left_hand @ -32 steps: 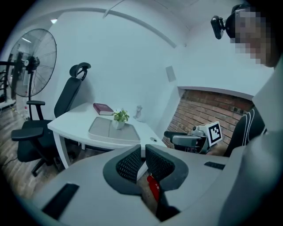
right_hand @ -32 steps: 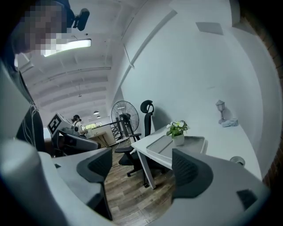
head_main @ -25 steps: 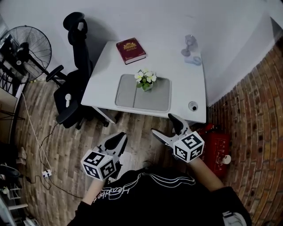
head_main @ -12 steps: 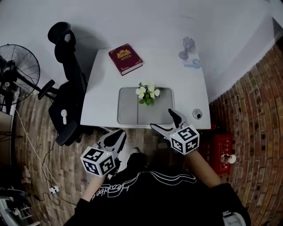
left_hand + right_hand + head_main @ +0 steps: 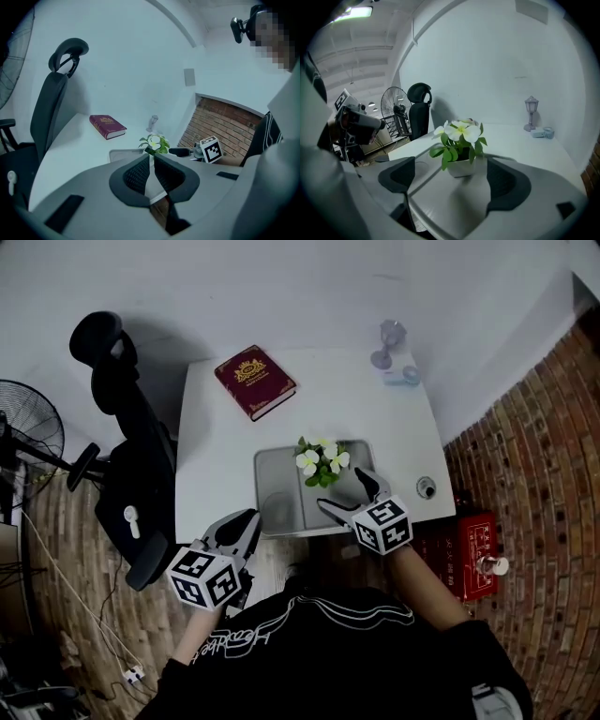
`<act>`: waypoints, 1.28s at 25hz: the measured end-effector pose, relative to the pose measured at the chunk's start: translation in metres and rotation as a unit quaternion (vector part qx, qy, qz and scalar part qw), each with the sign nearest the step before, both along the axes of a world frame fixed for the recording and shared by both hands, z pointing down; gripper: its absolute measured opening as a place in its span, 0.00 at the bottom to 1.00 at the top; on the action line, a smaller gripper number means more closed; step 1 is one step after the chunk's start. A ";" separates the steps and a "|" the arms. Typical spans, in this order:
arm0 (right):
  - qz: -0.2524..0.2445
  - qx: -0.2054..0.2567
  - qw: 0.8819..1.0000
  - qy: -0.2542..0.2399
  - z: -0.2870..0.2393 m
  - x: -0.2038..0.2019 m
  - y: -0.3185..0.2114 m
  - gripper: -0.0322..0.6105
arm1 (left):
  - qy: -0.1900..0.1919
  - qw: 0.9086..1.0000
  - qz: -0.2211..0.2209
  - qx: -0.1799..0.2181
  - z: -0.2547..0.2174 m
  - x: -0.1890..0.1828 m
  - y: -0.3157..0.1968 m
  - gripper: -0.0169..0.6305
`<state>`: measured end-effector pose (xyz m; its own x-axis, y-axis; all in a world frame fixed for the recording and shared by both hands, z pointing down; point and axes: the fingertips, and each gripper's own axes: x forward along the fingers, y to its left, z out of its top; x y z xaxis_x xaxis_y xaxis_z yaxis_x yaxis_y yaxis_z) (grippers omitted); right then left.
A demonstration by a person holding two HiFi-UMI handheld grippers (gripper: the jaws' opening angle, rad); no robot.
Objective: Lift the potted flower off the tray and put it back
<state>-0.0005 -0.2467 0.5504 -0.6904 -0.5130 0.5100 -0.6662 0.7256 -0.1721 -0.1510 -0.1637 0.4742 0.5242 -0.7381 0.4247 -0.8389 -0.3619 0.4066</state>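
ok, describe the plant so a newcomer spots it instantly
Find the white table beside the black chair. A grey tray lies at its near edge, and the potted flower stands on it. It is the only plant: white blooms, green leaves.

In my head view the white-flowered potted plant (image 5: 322, 459) buries its pot under blooms and leaves. The right gripper (image 5: 342, 489) masks the five-o'clock corner of the flat grey tray (image 5: 277, 482). At nine o'clock the frame cuts off the black floor fan (image 5: 26, 426). At one o'clock, the pale blue item (image 5: 405, 376) beside the grey lamp ornament (image 5: 387, 334) is too small to name. In the left gripper view, the left gripper (image 5: 150, 157) itself hides most of that tray.
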 end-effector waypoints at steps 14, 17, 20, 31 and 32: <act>-0.011 0.007 0.997 0.075 0.048 -0.031 -0.035 0.77 | -0.013 1.000 0.018 0.011 0.003 -0.051 -0.039 0.11; -0.004 0.007 0.997 0.070 0.052 -0.033 -0.042 0.74 | -0.014 1.000 0.018 0.008 0.007 -0.057 -0.043 0.11; 0.007 0.006 0.997 0.071 0.056 -0.031 -0.045 0.68 | -0.015 1.000 0.023 0.001 0.011 -0.058 -0.046 0.11; 0.013 0.025 0.998 0.063 0.053 -0.029 -0.048 0.57 | -0.013 0.999 0.030 0.005 0.010 -0.060 -0.053 0.11; 0.014 0.029 0.998 0.060 0.052 -0.029 -0.049 0.57 | -0.013 0.999 0.030 0.006 0.009 -0.060 -0.054 0.11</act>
